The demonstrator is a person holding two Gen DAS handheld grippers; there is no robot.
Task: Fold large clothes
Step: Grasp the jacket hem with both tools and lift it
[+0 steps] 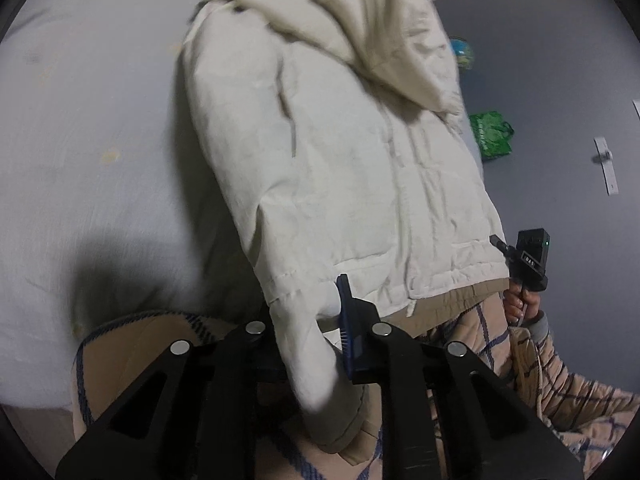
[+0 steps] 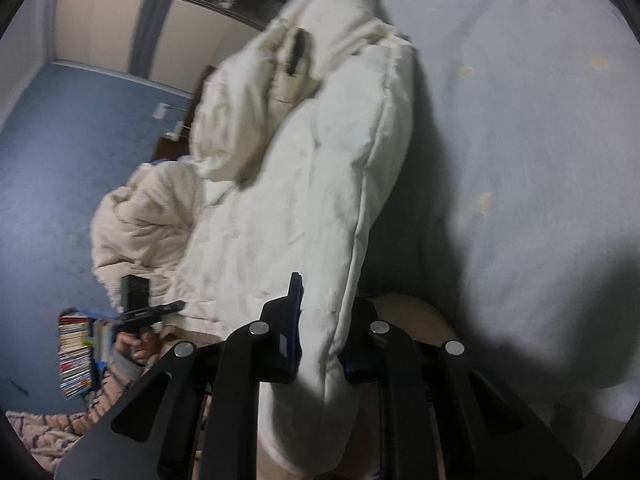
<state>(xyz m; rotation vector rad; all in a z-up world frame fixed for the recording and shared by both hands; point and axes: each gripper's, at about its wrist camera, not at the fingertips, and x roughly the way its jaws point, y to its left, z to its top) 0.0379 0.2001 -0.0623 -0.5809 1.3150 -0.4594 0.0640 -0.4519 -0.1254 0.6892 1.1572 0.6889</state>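
A cream padded jacket (image 1: 340, 168) with a hood lies lengthwise on a pale bed sheet (image 1: 92, 128). In the left wrist view my left gripper (image 1: 316, 320) is shut on a fold of fabric at the jacket's near hem corner, which bulges out below the blue pads (image 1: 345, 308). At the hem's other corner, a hand holds my right gripper (image 1: 500, 243). In the right wrist view the jacket (image 2: 304, 184) runs away from me, and my right gripper (image 2: 320, 332) is shut on its near edge. My left gripper (image 2: 176, 306) shows at the left by the hem.
The bed sheet (image 2: 520, 140) spreads wide beside the jacket. A plaid blanket (image 1: 568, 392) lies under the near edge. On the blue-grey floor (image 2: 60, 152) sit a green bag (image 1: 491, 134) and a stack of books (image 2: 74, 356). A wardrobe (image 2: 100, 28) stands behind.
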